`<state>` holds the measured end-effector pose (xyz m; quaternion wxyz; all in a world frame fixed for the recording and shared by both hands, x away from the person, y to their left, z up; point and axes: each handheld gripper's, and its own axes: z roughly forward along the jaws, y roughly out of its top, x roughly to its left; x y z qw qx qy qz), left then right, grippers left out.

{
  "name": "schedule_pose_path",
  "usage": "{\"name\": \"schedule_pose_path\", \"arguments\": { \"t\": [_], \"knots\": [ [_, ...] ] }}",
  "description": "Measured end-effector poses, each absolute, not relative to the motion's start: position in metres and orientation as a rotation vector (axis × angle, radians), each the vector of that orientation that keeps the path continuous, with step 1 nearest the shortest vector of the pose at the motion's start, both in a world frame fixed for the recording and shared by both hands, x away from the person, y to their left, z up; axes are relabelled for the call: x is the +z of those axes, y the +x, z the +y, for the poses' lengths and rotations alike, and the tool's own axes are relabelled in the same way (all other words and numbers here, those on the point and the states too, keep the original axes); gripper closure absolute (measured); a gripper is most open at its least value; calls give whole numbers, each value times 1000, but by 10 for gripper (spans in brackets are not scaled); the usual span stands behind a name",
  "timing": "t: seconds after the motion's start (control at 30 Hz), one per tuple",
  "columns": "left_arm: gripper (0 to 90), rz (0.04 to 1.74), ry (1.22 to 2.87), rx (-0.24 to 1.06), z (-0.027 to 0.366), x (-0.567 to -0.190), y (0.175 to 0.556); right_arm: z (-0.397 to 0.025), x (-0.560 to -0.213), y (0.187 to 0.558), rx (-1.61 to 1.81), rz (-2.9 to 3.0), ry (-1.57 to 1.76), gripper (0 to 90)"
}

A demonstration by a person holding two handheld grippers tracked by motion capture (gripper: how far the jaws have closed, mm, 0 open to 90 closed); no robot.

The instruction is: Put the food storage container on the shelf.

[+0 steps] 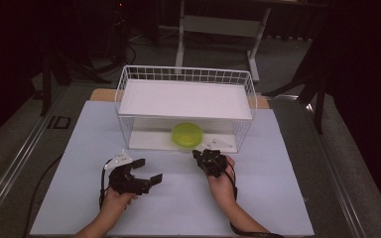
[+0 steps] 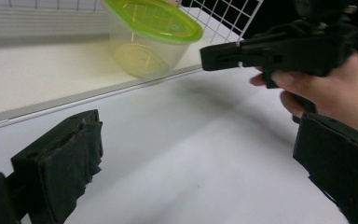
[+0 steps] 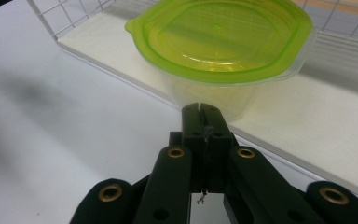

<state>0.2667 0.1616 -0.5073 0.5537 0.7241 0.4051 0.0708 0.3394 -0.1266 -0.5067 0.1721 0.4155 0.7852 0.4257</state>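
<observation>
Nothing grasped yet: tub (image 3: 223, 56) sits on rack's (image 1: 124, 94) lower shelf; right gripper (image 3: 200, 109) clenched, empty, near it; left gripper (image 1: 146, 171) spread wide.

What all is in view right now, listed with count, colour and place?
food container: one, clear with a lime-green lid, on the lower shelf of the rack, at its front edge.
wire rack: one, white, two white shelves, at the back of the table.
table: one, pale grey-white top.
desk frame: one, white, on the floor behind.
left claw: one, black, jaws open, above the table.
right claw: one, black, jaws shut, just before the container.
</observation>
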Motion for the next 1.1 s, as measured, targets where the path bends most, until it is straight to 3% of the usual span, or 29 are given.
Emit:
{"name": "schedule_pose_path", "arguments": {
  "t": [0.37,1.1],
  "knots": [
    [23,909,1736,226,168,-501,241,-121,-513,354,1180,2200,1205,898],
    [23,864,1751,252,166,-503,243,-90,-517,385,1219,2155,1255,897]
  ]
}}
